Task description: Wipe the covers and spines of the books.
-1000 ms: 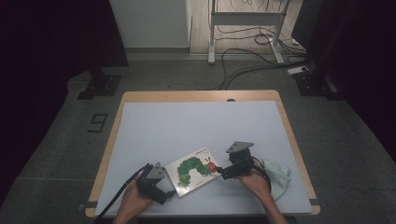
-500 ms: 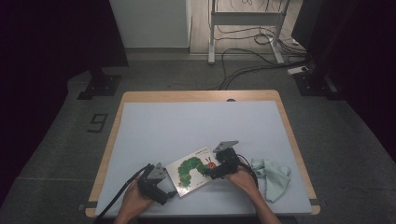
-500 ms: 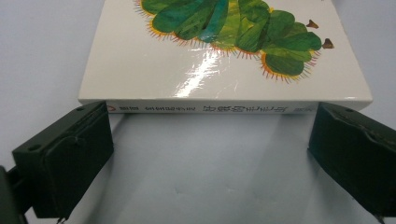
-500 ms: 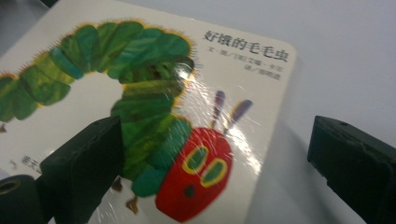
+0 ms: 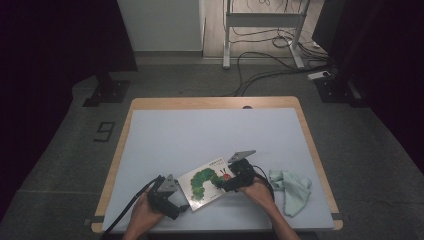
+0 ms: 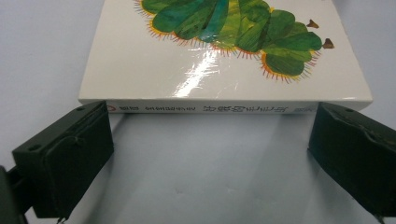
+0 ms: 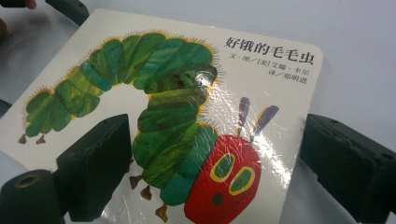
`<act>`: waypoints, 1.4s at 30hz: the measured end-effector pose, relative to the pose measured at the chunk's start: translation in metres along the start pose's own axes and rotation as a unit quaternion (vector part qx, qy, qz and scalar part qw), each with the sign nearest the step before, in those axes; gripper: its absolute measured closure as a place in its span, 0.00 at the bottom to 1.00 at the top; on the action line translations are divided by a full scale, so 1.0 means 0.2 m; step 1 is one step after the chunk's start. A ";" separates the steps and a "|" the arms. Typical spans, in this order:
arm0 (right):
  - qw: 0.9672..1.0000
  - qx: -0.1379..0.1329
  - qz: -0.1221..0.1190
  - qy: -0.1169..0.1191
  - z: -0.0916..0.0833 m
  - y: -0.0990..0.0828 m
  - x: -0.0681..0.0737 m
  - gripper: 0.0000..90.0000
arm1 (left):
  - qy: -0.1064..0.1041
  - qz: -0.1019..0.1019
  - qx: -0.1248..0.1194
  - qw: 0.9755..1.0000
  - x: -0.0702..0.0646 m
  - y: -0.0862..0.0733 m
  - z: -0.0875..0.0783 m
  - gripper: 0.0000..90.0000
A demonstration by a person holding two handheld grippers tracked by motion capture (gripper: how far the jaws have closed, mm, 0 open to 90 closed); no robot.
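A: Where's the book (image 5: pixel 207 183)?

B: Flat near the bench's (image 5: pixel 210 135) front edge, long axis slanting between both hands.

A: Fingers?

B: Left gripper (image 6: pixel 205 154) gapes wide, empty, facing the spine. Right gripper (image 7: pixel 210 172) straddles the caterpillar-head corner, closing slightly but gripping nothing; it's nearer.

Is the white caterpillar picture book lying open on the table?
No, the white caterpillar picture book lies closed, front cover up, on the pale blue table, as the high view shows.
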State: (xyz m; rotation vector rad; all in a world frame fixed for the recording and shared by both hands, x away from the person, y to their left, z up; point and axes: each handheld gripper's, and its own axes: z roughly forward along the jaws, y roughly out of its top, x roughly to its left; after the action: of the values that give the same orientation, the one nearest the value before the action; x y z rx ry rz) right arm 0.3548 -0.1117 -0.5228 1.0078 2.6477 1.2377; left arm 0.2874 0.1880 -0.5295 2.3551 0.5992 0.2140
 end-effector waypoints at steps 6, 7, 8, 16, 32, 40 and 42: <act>1.000 -0.017 0.005 -0.002 -0.05 0.03 0.02 0.10 | 0.000 0.000 0.000 1.000 0.00 0.00 0.00 0.00; 1.000 -0.019 0.007 -0.001 -0.05 0.03 0.02 0.10 | 0.000 0.000 0.000 1.000 0.00 0.00 0.00 0.00; 1.000 -0.022 0.009 0.000 -0.06 0.04 0.02 0.10 | 0.000 0.000 0.000 1.000 0.00 0.00 0.00 0.00; 0.999 -0.034 0.020 0.002 -0.10 0.03 0.04 0.10 | -0.001 0.000 -0.001 1.000 0.00 0.00 0.00 0.00; 0.998 -0.044 0.034 0.007 -0.14 -0.02 0.06 0.11 | 0.000 0.001 0.001 1.000 0.00 0.00 0.00 0.00; 0.999 -0.042 0.033 0.007 -0.16 -0.03 0.07 0.12 | 0.000 0.001 0.001 1.000 0.00 0.00 0.00 0.00; 0.999 -0.041 0.034 0.006 -0.16 -0.04 0.07 0.12 | 0.000 0.001 0.001 1.000 0.00 0.00 0.00 0.00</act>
State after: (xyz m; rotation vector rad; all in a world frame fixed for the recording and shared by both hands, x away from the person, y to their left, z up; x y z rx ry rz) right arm 0.3301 -0.1288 -0.5028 1.0898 2.5691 1.3575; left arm 0.2876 0.1882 -0.5294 2.3574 0.5970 0.2133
